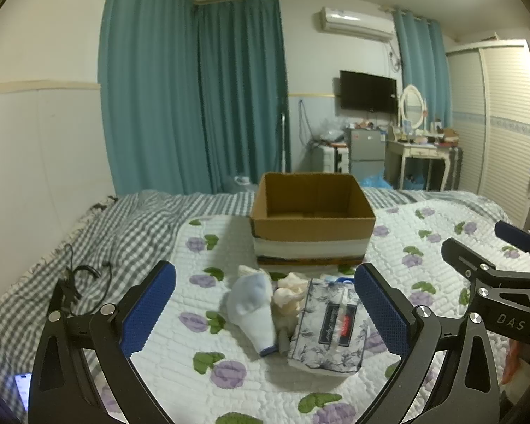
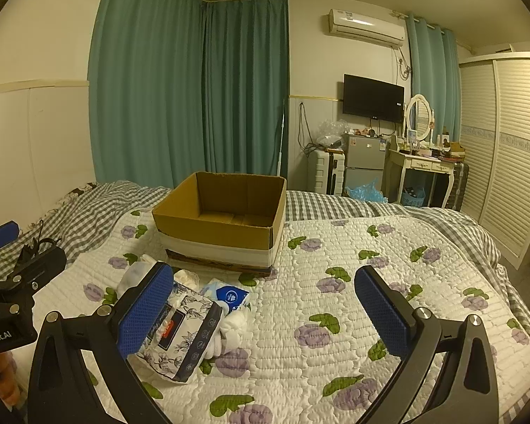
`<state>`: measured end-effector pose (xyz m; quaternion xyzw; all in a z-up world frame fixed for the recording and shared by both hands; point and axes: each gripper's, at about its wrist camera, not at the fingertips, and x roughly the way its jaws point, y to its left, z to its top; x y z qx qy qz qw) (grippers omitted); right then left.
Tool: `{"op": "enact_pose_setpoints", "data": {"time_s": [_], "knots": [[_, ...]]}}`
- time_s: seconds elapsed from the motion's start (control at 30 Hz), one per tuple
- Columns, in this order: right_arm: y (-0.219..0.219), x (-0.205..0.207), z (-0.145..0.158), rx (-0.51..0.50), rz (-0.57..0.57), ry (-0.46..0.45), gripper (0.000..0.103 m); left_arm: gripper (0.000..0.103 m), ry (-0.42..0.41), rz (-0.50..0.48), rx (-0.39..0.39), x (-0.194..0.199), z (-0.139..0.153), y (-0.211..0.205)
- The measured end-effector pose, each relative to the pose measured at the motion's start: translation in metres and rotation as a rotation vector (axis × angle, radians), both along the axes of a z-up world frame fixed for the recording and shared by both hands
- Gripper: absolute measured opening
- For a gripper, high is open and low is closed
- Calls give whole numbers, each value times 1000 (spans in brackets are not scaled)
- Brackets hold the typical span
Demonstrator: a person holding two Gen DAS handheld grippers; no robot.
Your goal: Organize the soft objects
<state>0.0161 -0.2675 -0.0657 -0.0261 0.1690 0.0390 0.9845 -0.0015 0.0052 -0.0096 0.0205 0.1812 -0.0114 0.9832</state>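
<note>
An open, empty cardboard box stands on the quilted bed; it also shows in the right wrist view. In front of it lies a small pile: a pale blue sock, a cream cloth, a floral tissue pack, a small blue tissue packet and a white sock. My left gripper is open, its jaws either side of the pile, just above it. My right gripper is open and empty, to the right of the pile over bare quilt.
A white floral quilt covers a checked sheet. A black cable lies on the sheet at left. A phone lies at the lower left. Curtains, a fridge, a dresser and a wardrobe stand beyond the bed.
</note>
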Motion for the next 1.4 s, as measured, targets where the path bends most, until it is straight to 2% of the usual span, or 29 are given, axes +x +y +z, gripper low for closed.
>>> {"op": "enact_pose_setpoints", "data": {"time_s": [0.27,0.4,0.53,0.67,0.83,0.97,1.13,1.2,1.27,1.4], "knots": [[12,-15,12,-7,4,-6,103,103,-6,-17,-1,-14,9,2],[24,-14,0,-26,21,40,103,103,14,-26,18,-19,14,9],[43,-3,-25,-53,48,126,103,103,62,14,35,-12,1,23],[70,14,-61,-86,103,239,103,103,172,43,7,6,-29,45],[96,42,-107,-93,151,357,103,103,236,66,2,18,-51,56],[111,59,-126,-88,168,380,103,103,260,75,-1,23,-60,62],[126,75,-141,-141,165,400,103,103,290,75,1,34,-68,66],[126,77,-140,-137,161,396,99,103,299,74,2,38,-71,66],[123,76,-135,-140,158,380,85,103,306,73,6,40,-71,65],[111,75,-119,-112,176,359,78,103,307,76,15,41,-69,62]]}}
